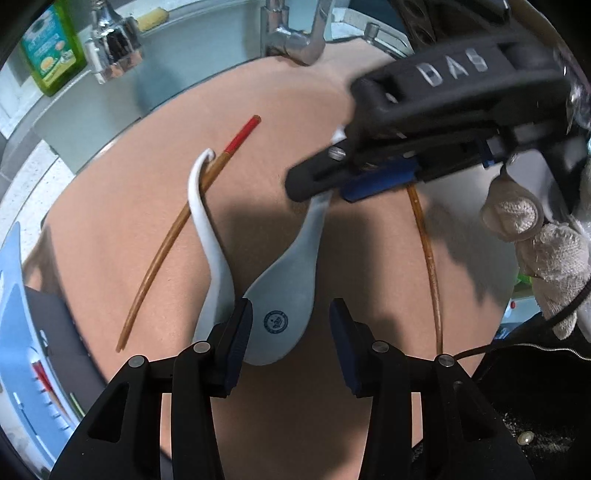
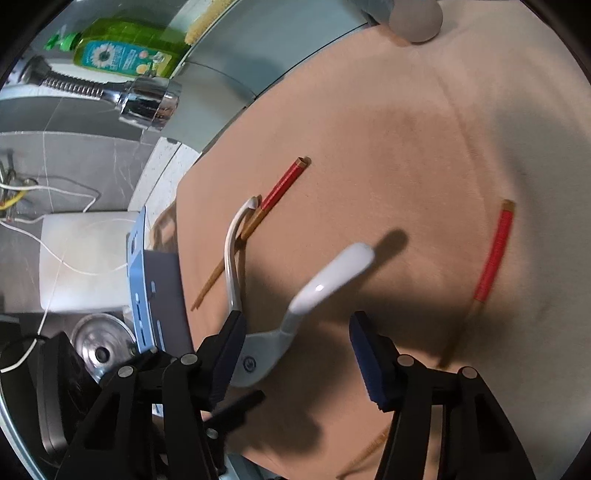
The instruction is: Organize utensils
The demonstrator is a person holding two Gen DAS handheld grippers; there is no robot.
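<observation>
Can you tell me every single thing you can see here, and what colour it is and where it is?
Spoons: two, white, side by side on the mat in front of the left gripper.
Chopsticks: two, brown with red ends, on the mat; one lies under a spoon handle, the other apart to the right.
Mat: one, peach, under the utensils.
Soap bottle: one, green, by the sink.
Faucet: one, chrome, over the sink.
Sponge: one, yellow, at the sink's far edge.
Rack: one, blue, left of the mat.
Left gripper: black, blue pads, open over a spoon bowl.
Right gripper: black, open above a spoon.
</observation>
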